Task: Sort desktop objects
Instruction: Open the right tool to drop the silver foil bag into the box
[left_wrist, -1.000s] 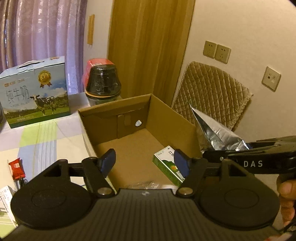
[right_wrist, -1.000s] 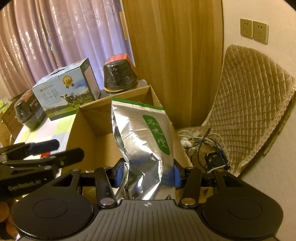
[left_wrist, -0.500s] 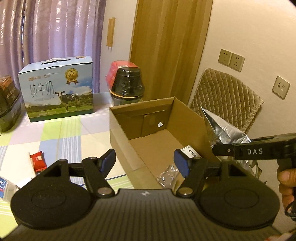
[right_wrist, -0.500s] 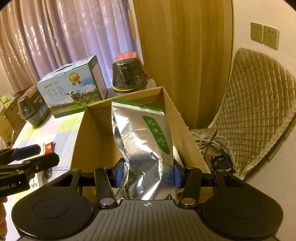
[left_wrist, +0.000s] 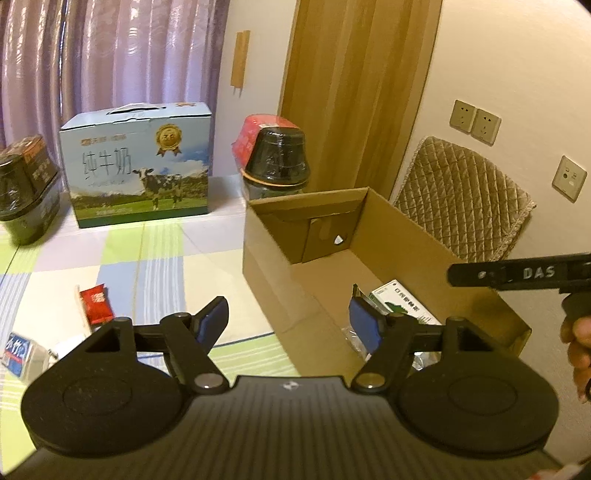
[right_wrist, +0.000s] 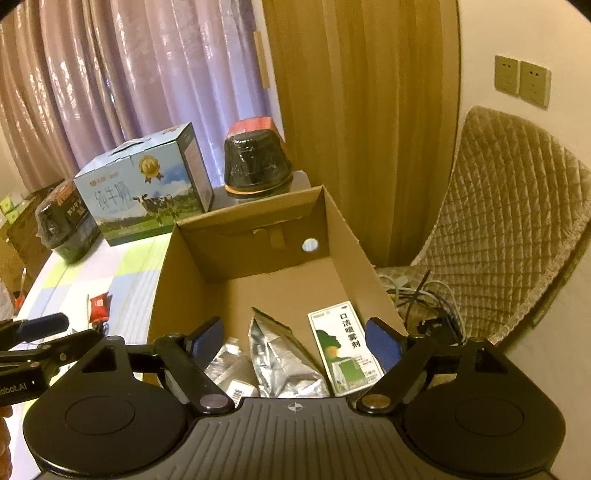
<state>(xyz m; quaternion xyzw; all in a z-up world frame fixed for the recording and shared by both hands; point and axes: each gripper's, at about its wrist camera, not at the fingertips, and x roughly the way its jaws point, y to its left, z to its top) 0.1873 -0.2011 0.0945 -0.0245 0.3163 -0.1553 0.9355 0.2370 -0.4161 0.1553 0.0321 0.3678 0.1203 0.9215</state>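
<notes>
Released from the right gripper, whose fingers had clamped it half a second earlier, the silver pouch lay flat in the cardboard box, between a clear packet and a green-and-white spray carton. Both fingers stood spread and empty above it, probably so the pouch could drop clear. Beyond, the left gripper hung wide apart over the checked tablecloth, seemingly ready for the red sachet left outside the box. Farthest back stood a milk carton.
</notes>
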